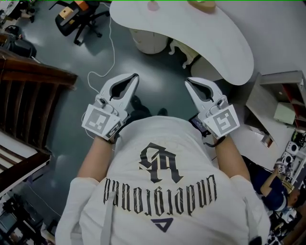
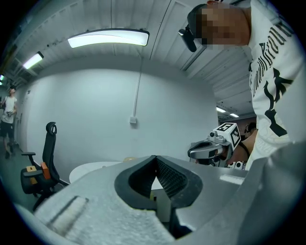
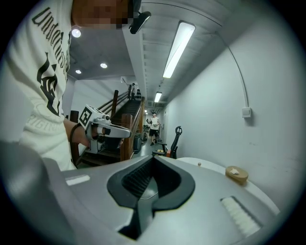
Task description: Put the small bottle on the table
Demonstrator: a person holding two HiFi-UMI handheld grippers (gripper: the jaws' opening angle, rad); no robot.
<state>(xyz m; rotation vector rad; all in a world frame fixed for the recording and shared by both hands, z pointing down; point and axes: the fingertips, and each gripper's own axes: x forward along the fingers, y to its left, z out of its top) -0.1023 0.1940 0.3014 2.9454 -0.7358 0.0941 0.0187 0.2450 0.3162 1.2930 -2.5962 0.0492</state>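
Observation:
Both grippers are held side by side in front of my chest, over the dark floor and short of the white table (image 1: 224, 43). My left gripper (image 1: 136, 75) is shut with its tips meeting and nothing between them; its own view shows the same closed jaws (image 2: 155, 158). The right gripper (image 1: 187, 80) is likewise shut and empty (image 3: 154, 158). A small pinkish object (image 1: 153, 5), too small to tell as a bottle, sits on the table's far part. A tan round object (image 1: 203, 5) lies near it (image 3: 236, 174).
The table's white pedestal (image 1: 148, 40) stands under its left end. A white cable (image 1: 103, 62) trails over the floor. A black office chair (image 1: 76, 19) is at the far left, a wooden staircase (image 1: 28, 95) at left, shelves (image 1: 282, 105) at right. Another person (image 1: 267, 186) is at lower right.

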